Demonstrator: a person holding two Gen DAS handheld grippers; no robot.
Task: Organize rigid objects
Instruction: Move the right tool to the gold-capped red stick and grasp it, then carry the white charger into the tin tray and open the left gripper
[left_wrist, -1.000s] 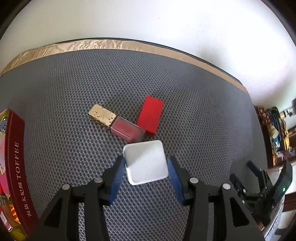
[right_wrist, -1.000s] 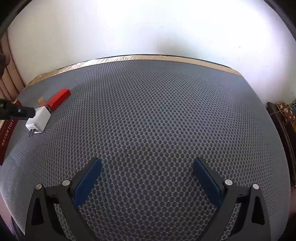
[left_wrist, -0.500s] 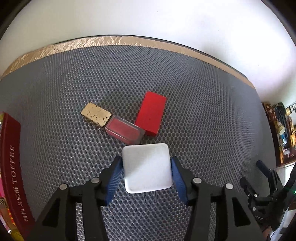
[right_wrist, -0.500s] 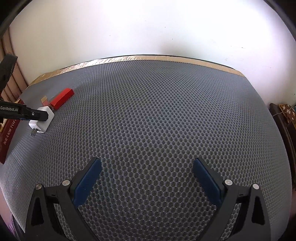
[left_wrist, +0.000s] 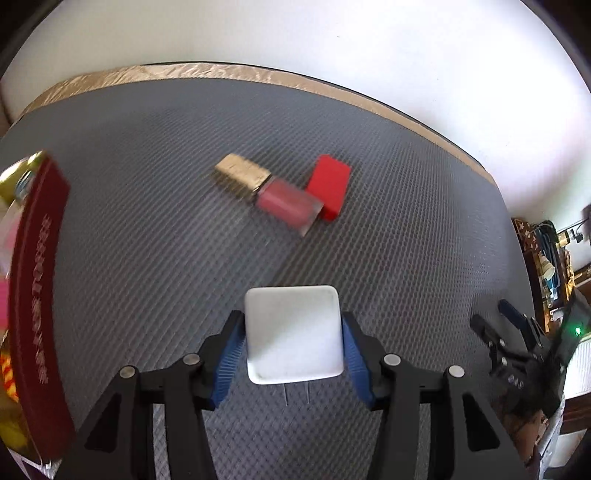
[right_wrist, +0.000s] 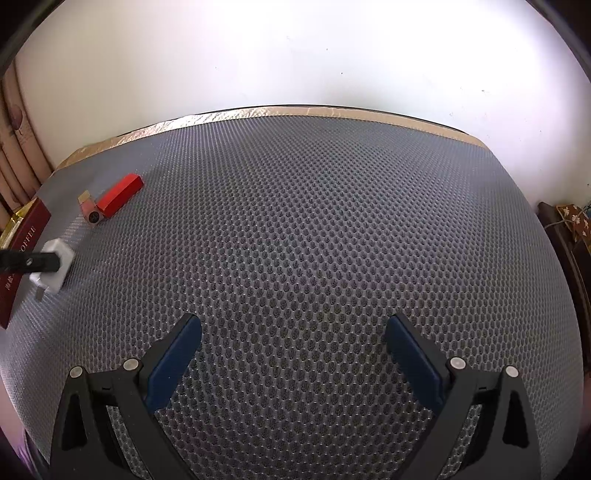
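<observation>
Clamped between the blue pads of the left gripper (left_wrist: 293, 345) is a white charger block (left_wrist: 293, 332), lifted clear of the grey mesh mat (left_wrist: 147, 229); two thin metal prongs poke out below its near edge. Its jaws widened a little just now, yet both pads press the block's sides. From the right wrist view the same block (right_wrist: 55, 267) shows small at the far left, half covered by the left gripper's dark finger. The right gripper (right_wrist: 293, 363) hangs over bare mat with its jaws spread wide and nothing between them.

Farther out on the mat lie a pink bottle with a gold cap (left_wrist: 267, 192), blurred by motion, and a red box (left_wrist: 330, 186) touching its pink end. At the left edge a dark red tin (left_wrist: 35, 295) is cut off by the frame; its lettering is smeared here and only partly readable in the other view. Beyond the mat's gold-taped rim stands a white wall (left_wrist: 332, 44).
</observation>
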